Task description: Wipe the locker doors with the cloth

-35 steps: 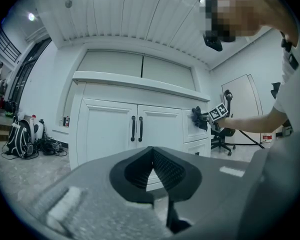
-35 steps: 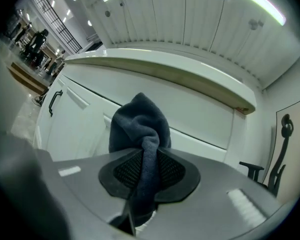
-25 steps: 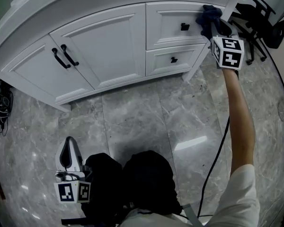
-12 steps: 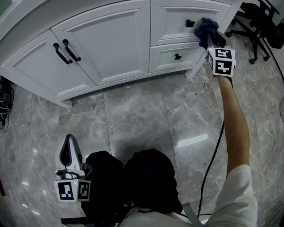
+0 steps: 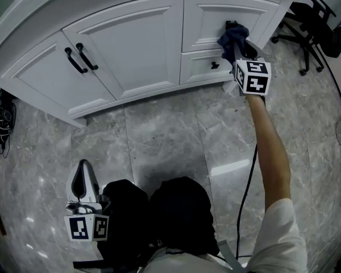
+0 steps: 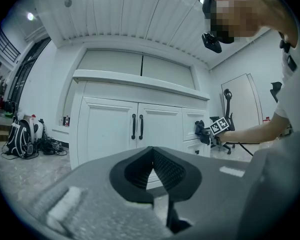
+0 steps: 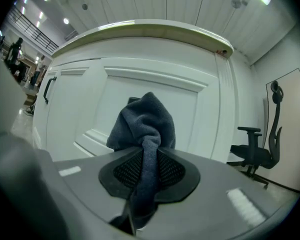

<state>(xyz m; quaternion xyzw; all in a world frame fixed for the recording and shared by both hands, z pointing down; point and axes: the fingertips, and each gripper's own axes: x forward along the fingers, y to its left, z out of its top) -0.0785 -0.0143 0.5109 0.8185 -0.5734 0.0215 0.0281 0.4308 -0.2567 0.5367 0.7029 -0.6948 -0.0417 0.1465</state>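
The right gripper (image 5: 237, 45) is clamped on a dark blue-grey cloth (image 5: 232, 34). The cloth's bunched end lies against the upper drawer front (image 5: 207, 19) at the right of the white cabinet (image 5: 131, 50), just above the lower drawer's black knob (image 5: 215, 65). The left gripper (image 5: 83, 178) hangs low over the grey marble floor (image 5: 159, 147), its jaws together with nothing between them. The print in sight is the black-and-white square markers on the right gripper's cube (image 5: 252, 77) and the left's.
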